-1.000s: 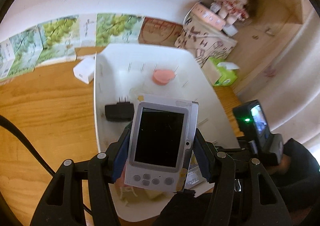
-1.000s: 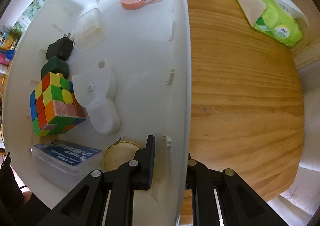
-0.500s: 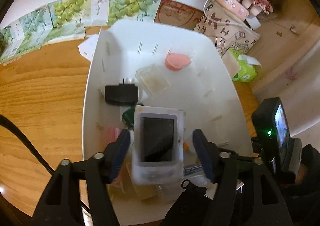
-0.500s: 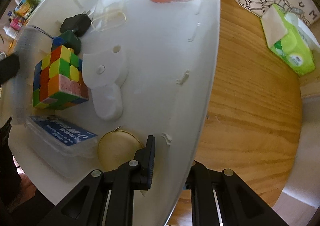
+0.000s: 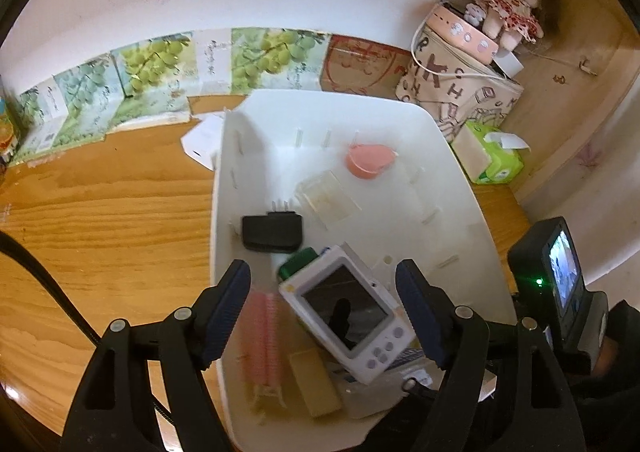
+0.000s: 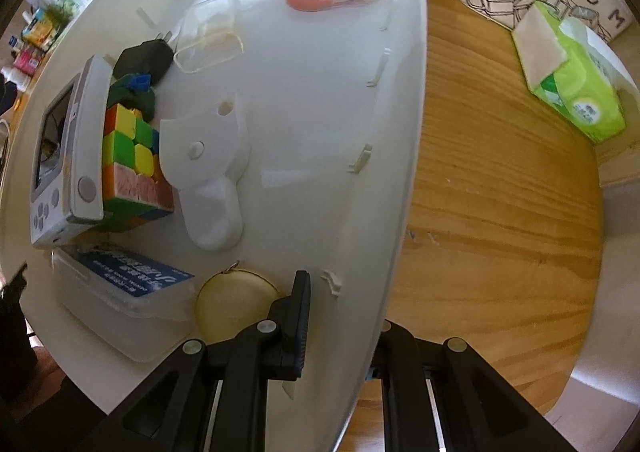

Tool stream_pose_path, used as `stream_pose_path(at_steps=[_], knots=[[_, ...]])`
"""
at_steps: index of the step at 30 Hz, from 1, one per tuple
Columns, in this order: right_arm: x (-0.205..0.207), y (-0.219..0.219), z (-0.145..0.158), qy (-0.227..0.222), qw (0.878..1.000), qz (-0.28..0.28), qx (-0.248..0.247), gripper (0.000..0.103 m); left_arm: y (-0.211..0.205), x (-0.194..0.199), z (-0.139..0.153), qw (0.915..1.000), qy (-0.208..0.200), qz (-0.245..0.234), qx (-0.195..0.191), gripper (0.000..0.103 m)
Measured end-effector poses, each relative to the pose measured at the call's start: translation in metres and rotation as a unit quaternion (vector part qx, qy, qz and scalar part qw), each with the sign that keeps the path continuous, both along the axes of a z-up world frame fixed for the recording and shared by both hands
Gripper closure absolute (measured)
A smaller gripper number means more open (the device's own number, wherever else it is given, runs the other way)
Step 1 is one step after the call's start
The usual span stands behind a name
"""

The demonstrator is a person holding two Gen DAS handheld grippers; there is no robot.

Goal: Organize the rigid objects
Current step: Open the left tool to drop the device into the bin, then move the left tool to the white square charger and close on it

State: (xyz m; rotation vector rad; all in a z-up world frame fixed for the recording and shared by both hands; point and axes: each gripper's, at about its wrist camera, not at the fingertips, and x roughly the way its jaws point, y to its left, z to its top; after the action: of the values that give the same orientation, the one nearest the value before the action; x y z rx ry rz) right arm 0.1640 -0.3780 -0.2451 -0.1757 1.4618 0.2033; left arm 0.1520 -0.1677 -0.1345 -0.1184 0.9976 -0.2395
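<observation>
A white handheld device with a dark screen [image 5: 352,310] lies tilted inside the white bin [image 5: 440,188], resting on a colourful puzzle cube [image 6: 128,164]. It also shows in the right wrist view [image 6: 60,156]. My left gripper [image 5: 324,308] is open above it, a finger on each side, touching nothing. My right gripper [image 6: 340,328] is shut on the bin's right wall [image 6: 396,156].
The bin also holds a black charger [image 5: 272,232], a clear case [image 5: 326,200], a pink tape dispenser [image 5: 368,160], a white bracket [image 6: 208,160], a blue-labelled box [image 6: 124,284] and a round yellow thing [image 6: 232,304]. A green tissue pack [image 6: 572,88] sits on the wooden table.
My left gripper opened and let go of the white device. The device dropped into the bin and now lies tilted on the cube. My right gripper kept its hold on the bin wall.
</observation>
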Motion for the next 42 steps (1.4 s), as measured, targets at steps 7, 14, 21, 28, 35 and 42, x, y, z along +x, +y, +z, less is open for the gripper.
stream_pose_path(at_steps=[7,14,21,28,35,42], knots=[[-0.003,-0.008,0.001,-0.004,0.999,-0.044,0.002,0.089,0.023,0.001,0.007,0.9998,-0.018,0.006,-0.005,0.025],[-0.006,-0.01,-0.002,-0.008,0.997,-0.074,-0.011,0.09,0.054,-0.002,0.007,0.9996,-0.015,0.021,-0.008,0.025],[-0.01,-0.018,-0.002,-0.002,0.994,-0.113,-0.008,0.091,0.097,0.007,0.014,0.9988,-0.005,0.041,-0.027,0.025],[-0.016,-0.027,0.004,-0.005,0.987,-0.158,-0.015,0.091,0.134,0.033,0.023,0.9991,0.002,0.043,-0.006,0.025],[-0.023,-0.026,0.007,-0.016,0.979,-0.201,-0.036,0.091,0.135,0.07,0.02,0.9982,0.013,-0.033,0.048,0.025],[-0.029,-0.014,0.01,-0.023,0.971,-0.231,-0.048,0.087,0.125,0.103,-0.005,0.9873,0.019,-0.125,0.096,0.025]])
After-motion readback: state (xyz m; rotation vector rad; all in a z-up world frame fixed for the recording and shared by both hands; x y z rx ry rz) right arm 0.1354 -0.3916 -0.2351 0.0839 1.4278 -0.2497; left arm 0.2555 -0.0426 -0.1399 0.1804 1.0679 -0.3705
